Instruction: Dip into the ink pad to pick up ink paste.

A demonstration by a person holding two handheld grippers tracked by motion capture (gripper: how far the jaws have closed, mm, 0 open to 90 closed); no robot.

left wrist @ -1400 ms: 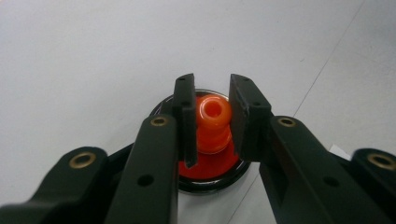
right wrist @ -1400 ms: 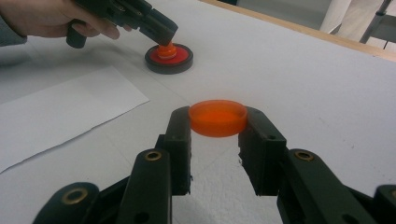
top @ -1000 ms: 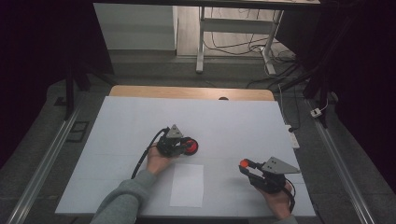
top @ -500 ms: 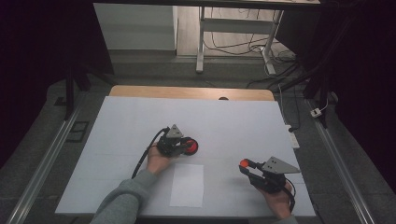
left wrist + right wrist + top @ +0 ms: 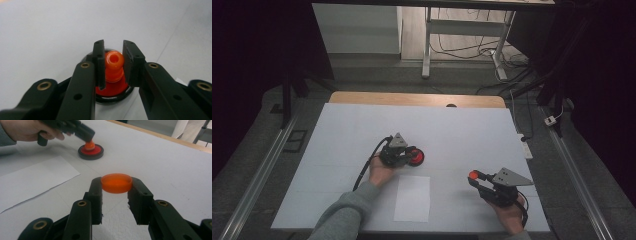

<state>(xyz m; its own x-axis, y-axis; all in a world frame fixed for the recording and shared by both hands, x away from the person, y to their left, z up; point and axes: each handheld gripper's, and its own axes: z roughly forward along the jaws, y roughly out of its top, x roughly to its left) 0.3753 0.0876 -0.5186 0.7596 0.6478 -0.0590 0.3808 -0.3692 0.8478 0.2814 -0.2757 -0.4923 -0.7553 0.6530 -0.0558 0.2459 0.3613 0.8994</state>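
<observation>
Cap (image 5: pixel 116 183) pinched in right gripper (image 5: pixel 115 195) should come down level over the orange nozzle (image 5: pixel 114 65), squeezed by left gripper (image 5: pixel 113 63) at the table's (image 5: pixel 337 130) middle, roughly ten o'clock.

No readable text anywhere in these shots. No labels, brands, numbers or signs on anything. The paper sheet (image 5: pixel 412 198) on the table (image 5: pixel 462 130) is blank too.
</observation>
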